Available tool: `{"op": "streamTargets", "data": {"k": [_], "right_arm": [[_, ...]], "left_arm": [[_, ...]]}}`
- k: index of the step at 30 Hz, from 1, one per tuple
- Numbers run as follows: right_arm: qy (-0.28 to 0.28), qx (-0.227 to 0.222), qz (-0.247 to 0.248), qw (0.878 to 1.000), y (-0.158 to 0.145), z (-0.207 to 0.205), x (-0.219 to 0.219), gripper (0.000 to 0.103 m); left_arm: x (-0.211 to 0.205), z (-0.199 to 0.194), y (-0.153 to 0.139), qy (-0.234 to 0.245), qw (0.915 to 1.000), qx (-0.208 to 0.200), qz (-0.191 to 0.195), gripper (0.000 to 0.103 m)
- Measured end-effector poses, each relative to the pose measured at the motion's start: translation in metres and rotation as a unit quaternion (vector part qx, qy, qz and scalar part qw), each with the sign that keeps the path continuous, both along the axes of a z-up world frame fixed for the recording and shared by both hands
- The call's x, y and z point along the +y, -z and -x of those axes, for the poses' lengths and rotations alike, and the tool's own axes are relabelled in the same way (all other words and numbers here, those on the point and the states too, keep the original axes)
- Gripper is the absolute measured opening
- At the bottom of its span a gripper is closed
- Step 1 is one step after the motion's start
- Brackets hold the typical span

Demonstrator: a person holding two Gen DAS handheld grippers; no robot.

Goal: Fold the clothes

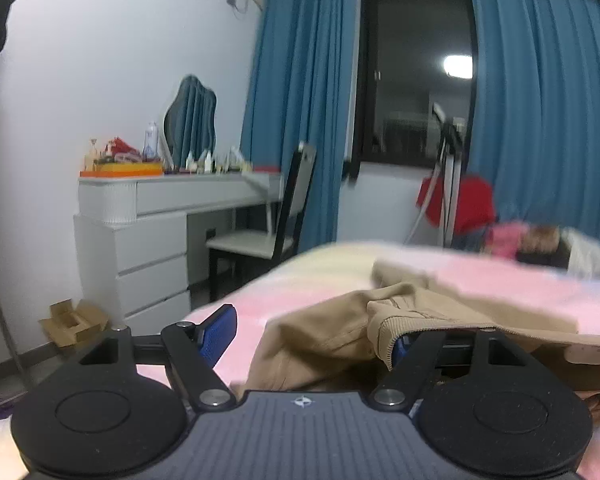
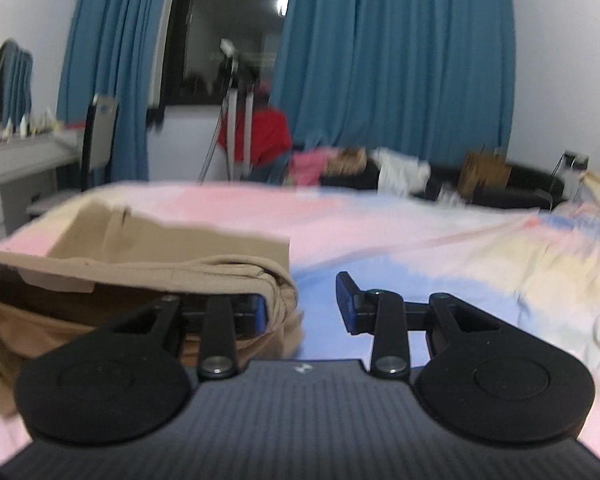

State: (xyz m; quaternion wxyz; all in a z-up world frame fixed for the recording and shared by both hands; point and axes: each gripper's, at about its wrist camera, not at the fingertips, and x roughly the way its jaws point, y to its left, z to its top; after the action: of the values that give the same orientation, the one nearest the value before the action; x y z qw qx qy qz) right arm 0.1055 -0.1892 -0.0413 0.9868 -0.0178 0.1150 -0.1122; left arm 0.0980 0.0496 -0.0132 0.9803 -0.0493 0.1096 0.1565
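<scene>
Both your grippers, left (image 1: 316, 338) and right (image 2: 302, 306), have jaws wide open, tan garment (image 1: 324, 340) bunched between them on the bed (image 2: 380, 216).

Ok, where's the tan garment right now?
The tan garment lies crumpled on the pink bedspread: right of centre in the left wrist view, draped over the left gripper's right finger, and at lower left in the right wrist view.

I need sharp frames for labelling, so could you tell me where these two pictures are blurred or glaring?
Left wrist view: the bed edge smears, the ceiling-light reflection glares. Right wrist view: the far clothes are motion-blurred.
</scene>
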Motion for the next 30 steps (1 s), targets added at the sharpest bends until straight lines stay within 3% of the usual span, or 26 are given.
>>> {"op": "streamTargets", "data": {"k": [4, 11, 16, 22, 26, 30], "right_arm": [[0.008, -0.063, 0.014, 0.998, -0.031, 0.008, 0.003, 0.036], [0.008, -0.147, 0.031, 0.989, -0.124, 0.026, 0.000, 0.036], [-0.012, -0.200, 0.028, 0.979, -0.212, 0.056, -0.002, 0.036], [-0.050, -0.240, -0.034, 0.969, -0.314, 0.109, -0.020, 0.036], [-0.067, -0.274, -0.051, 0.958, -0.367, 0.150, -0.030, 0.036], [-0.080, -0.310, -0.045, 0.946, -0.415, 0.186, -0.037, 0.036]], "left_arm": [[-0.007, 0.009, -0.028, 0.008, 0.9983, -0.057, -0.007, 0.054], [-0.021, 0.042, -0.124, 0.036, 0.9846, -0.167, -0.035, 0.024], [-0.015, 0.068, -0.217, 0.053, 0.9741, -0.220, -0.006, 0.013], [-0.004, 0.111, -0.342, 0.104, 0.9583, -0.264, 0.037, 0.013], [0.002, 0.144, -0.409, 0.131, 0.9464, -0.294, 0.028, 0.013], [0.001, 0.172, -0.453, 0.145, 0.9352, -0.323, 0.006, 0.013]]}}
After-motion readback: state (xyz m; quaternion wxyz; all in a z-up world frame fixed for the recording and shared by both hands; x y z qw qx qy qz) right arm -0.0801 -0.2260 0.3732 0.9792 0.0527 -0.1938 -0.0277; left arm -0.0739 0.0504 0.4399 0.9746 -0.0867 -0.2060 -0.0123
